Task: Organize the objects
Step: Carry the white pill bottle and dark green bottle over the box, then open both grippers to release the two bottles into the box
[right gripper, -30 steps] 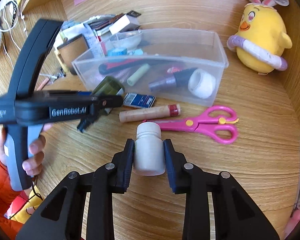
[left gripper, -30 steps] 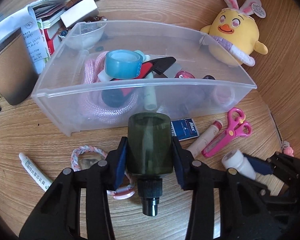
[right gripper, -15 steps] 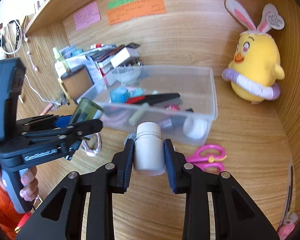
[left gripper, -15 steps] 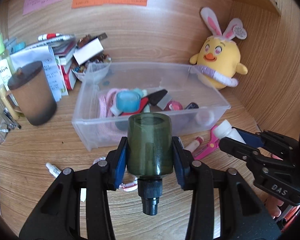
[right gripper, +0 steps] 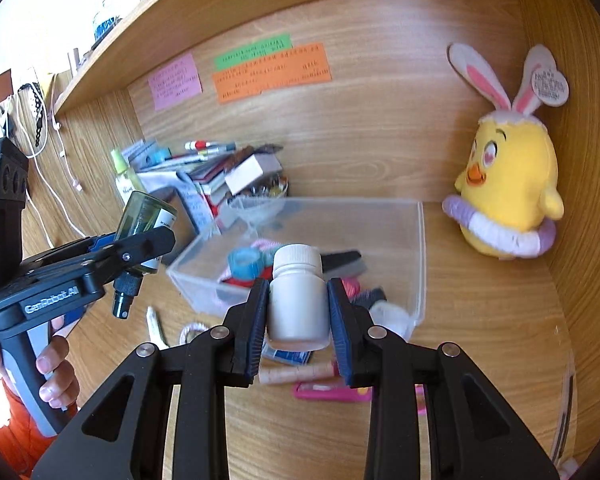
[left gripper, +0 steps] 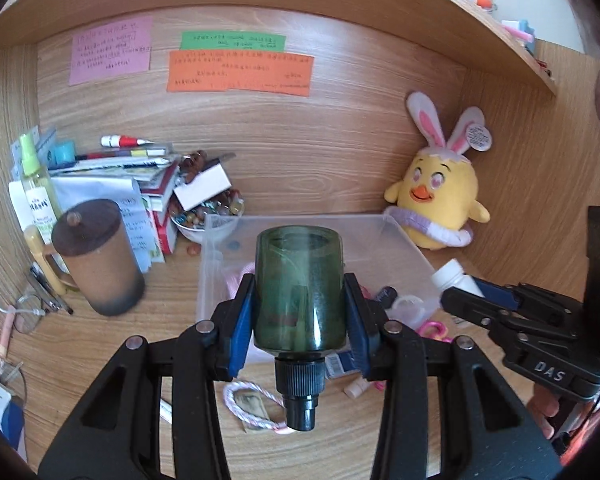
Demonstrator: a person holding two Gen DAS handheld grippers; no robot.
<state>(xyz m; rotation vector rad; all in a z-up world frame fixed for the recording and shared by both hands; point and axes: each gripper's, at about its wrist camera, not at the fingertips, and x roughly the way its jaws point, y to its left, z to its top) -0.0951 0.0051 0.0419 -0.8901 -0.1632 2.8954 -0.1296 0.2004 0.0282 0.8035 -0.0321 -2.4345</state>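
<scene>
The left gripper [left gripper: 300, 320] is clamped on a dark green bottle [left gripper: 300, 288], its blue pads pressing both sides; the bottle lies along the fingers with its black screw neck pointing back toward the camera. The right gripper [right gripper: 298, 312] is clamped on a white bottle [right gripper: 298, 300] that stands upright between the pads, ribbed cap up.

Just beyond and below both claws sits the clear plastic bin [right gripper: 420, 248] on the wooden desk [right gripper: 480, 340], partly hidden behind the held bottles. In it lie a blue tape roll [right gripper: 244, 262], a pink cord and some dark items too blurred to name. Under the left claw, on the desk, lies a pink-and-white braided loop [left gripper: 252, 404]; under the right claw lie a cream tube [right gripper: 296, 372] and pink scissors [right gripper: 332, 394].

Left of the left claw stands a brown lidded cup [left gripper: 98, 256], with a heap of papers and boxes [left gripper: 140, 176] and a yellow-green spray bottle [left gripper: 36, 188] behind it. Far right of both claws, against the back panel, sits a yellow chick plush [right gripper: 508, 188] with rabbit ears. Coloured notes [left gripper: 240, 68] are stuck on the back panel above. The right gripper's body shows at the right of the left view, well apart from the left claw.
</scene>
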